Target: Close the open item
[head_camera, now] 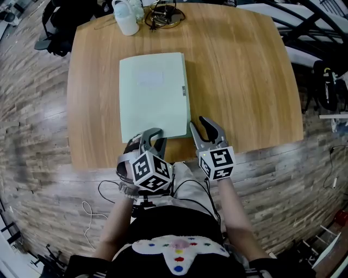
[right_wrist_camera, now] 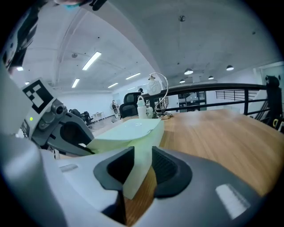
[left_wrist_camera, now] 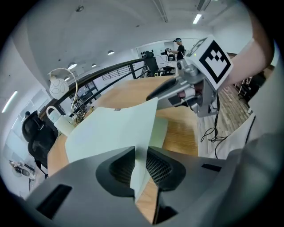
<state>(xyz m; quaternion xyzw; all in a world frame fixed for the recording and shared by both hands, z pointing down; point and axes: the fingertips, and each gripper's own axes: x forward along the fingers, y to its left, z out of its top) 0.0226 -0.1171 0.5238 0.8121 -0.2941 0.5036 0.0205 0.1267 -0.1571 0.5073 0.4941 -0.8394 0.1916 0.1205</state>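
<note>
Head view puts your left gripper [head_camera: 154,136] at the near edge of the pale green folder [head_camera: 152,98], which lies lengthwise on the wooden table [head_camera: 244,81] in front of you, its near short edge close to the table's rim. In the left gripper view your jaws stand narrow with the folder's thin cover edge running between them; the green fills the slot and lies against both pads, so you are pinching the cover. There the cover's near corner rides a little above a paler layer beneath it, while from your head the folder looks flat, cover down over the rest.

Far back on the table, well apart from the folder, a white plastic jug [head_camera: 126,21] stands beside a coil of cable [head_camera: 163,13].

Your right gripper [head_camera: 204,127] sits at the folder's near right corner, just beside the left one. Its jaws stand much wider, yet the right gripper view shows the thicker corner of the folder between them, green touching both pads near the tips and tapering off toward the camera, with bare wood showing below.
</note>
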